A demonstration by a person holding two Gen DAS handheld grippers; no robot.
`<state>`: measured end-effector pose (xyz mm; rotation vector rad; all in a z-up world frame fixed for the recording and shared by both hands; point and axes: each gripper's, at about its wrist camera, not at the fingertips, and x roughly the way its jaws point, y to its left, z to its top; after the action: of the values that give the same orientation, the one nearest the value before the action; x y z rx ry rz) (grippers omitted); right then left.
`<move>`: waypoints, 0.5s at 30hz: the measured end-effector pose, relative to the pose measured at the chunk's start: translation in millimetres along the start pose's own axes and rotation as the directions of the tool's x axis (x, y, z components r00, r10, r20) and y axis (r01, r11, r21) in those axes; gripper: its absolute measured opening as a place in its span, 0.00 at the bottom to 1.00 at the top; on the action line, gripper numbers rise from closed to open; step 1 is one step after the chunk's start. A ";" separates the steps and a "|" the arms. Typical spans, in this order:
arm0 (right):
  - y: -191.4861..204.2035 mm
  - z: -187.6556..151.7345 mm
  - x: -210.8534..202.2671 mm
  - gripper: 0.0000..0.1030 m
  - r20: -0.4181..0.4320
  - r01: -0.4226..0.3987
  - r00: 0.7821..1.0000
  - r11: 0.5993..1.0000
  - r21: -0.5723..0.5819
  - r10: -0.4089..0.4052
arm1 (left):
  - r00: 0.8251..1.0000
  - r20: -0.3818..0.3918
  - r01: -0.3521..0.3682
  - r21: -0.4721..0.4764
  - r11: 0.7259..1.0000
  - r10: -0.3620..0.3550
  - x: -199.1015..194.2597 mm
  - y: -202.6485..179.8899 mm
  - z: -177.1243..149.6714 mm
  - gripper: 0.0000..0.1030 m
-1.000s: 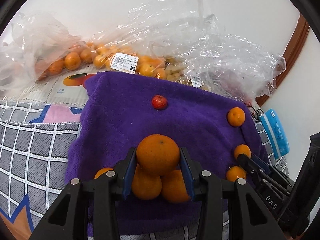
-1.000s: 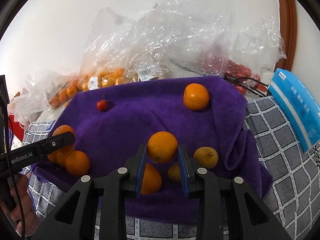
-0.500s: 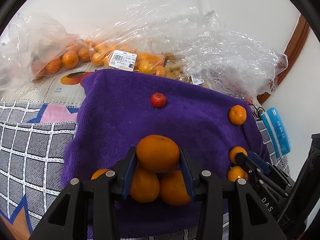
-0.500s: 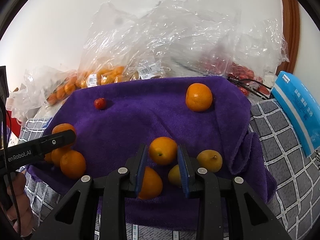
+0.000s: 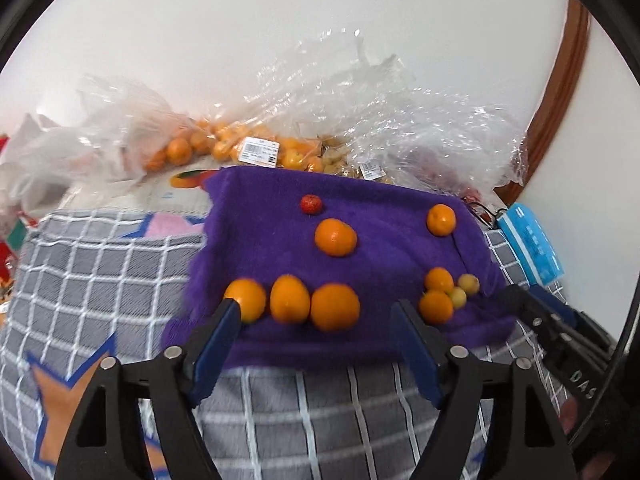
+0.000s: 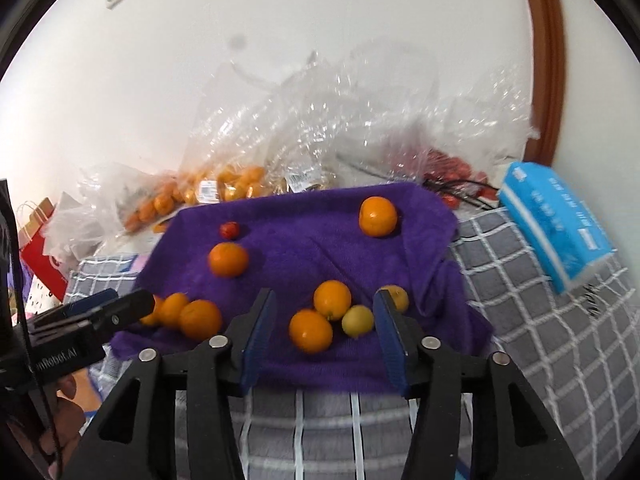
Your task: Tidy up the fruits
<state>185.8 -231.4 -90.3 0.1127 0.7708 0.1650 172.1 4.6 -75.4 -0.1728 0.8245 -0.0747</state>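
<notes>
On the purple fleece towel, three round oranges lie in a row at its near left; a small cluster of citrus fruits sits right, clear plastic bags behind.

Left tool and right tool both hang spread wide (nothing between their fingers).

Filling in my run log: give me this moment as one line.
left gripper: open, empty | right gripper: open, empty | oranges: loose on purple towel | small red fruit: far end
</notes>
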 end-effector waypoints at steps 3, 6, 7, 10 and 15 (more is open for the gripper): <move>2.1 -9.2 -27.5 0.51 0.013 0.017 1.000 1.000 -0.008 -0.017 | 1.000 0.022 -0.021 0.011 1.000 0.021 -21.7 -2.1 -13.1 0.81; 2.0 -19.1 -49.1 0.54 0.009 0.036 0.999 0.999 -0.014 -0.036 | 0.998 0.035 -0.043 0.018 0.999 0.042 -41.2 -4.7 -25.7 0.84; 2.5 -21.9 -53.5 0.54 0.006 0.047 0.999 0.999 -0.015 -0.047 | 0.998 0.044 -0.050 0.017 0.999 0.049 -46.8 -5.5 -29.1 0.85; -0.6 -30.7 -69.6 0.54 0.012 0.068 0.998 0.998 -0.009 -0.068 | 0.995 0.084 -0.063 0.007 0.998 0.062 -67.4 -6.6 -38.7 0.89; -4.1 -43.2 -94.9 0.81 0.051 0.082 0.995 0.997 0.006 -0.082 | 0.989 0.130 -0.071 0.016 0.997 0.069 -92.5 -10.9 -48.7 0.92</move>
<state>89.0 -251.6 -56.9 0.0888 0.7236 0.0824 73.7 0.1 -38.9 -0.1281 0.6999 -0.0056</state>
